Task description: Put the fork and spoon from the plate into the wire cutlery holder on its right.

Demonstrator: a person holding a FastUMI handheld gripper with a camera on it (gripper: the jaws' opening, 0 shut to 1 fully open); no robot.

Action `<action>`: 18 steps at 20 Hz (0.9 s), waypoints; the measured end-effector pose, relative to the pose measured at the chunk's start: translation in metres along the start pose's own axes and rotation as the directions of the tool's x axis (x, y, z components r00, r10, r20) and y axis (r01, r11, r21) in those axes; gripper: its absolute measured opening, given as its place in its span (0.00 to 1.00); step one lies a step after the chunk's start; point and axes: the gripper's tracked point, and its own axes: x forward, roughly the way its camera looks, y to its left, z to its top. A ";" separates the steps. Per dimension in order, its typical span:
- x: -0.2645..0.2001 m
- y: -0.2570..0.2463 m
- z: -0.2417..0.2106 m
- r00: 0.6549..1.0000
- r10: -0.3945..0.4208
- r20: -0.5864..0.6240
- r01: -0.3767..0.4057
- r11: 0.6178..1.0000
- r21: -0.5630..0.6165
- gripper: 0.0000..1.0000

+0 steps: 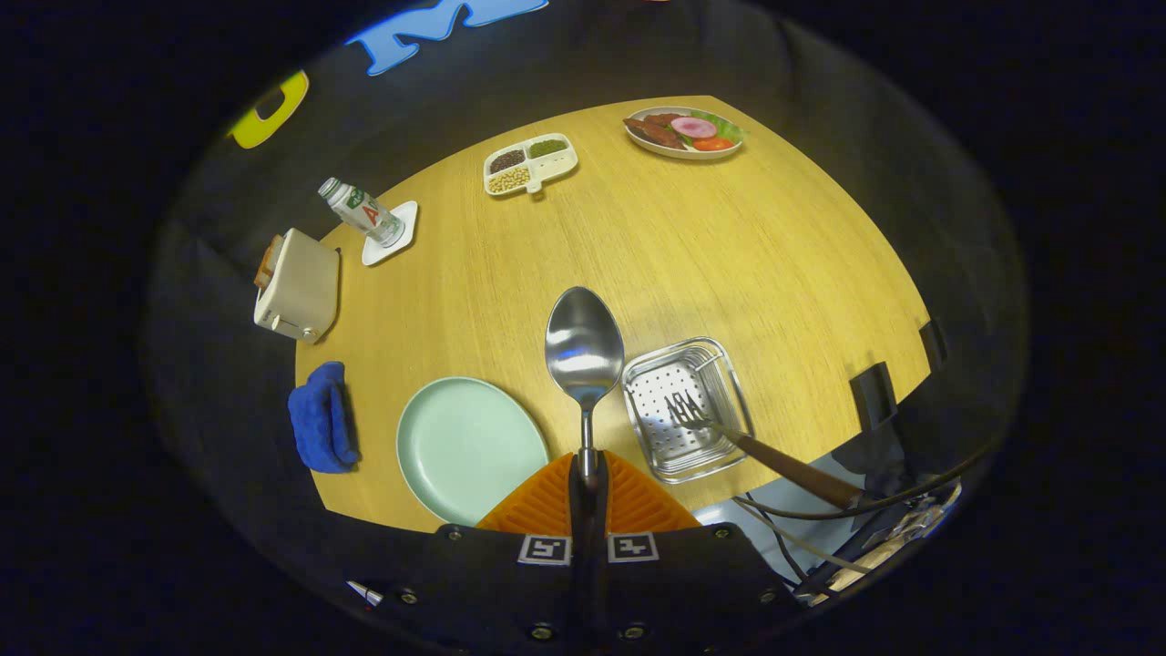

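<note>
Hand-held gripper (pixel 588 474): orange fingers clamped on the shiny metal spoon (pixel 584 351), bowl raised, lower centre.
Holder: square perforated metal cutlery holder (pixel 720 364), lower right, containing the wooden-handled fork (pixel 765 454).
Plate: pale green round plate (pixel 465 446), lower left.
Surroundings: blue cloth (pixel 321 417), cream toaster (pixel 296 284) at the wooden surface (pixel 656 264) left edge.

Spoon (pixel 584 351) handle buried between orange fingers (pixel 545 504), grip point hidden. Fork (pixel 756 448) handle end lost behind cables (pixel 874 501). Bottle (pixel 363 211) label too small; toaster (pixel 298 284) contents probably bread.
</note>
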 end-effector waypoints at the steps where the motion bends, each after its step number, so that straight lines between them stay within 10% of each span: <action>1: -0.001 -0.010 -0.002 1.000 -0.015 -0.009 0.015 1.000 -0.001 0.01; 18: 0.010 -0.038 -0.045 0.943 -0.010 -0.331 0.021 0.999 0.029 0.01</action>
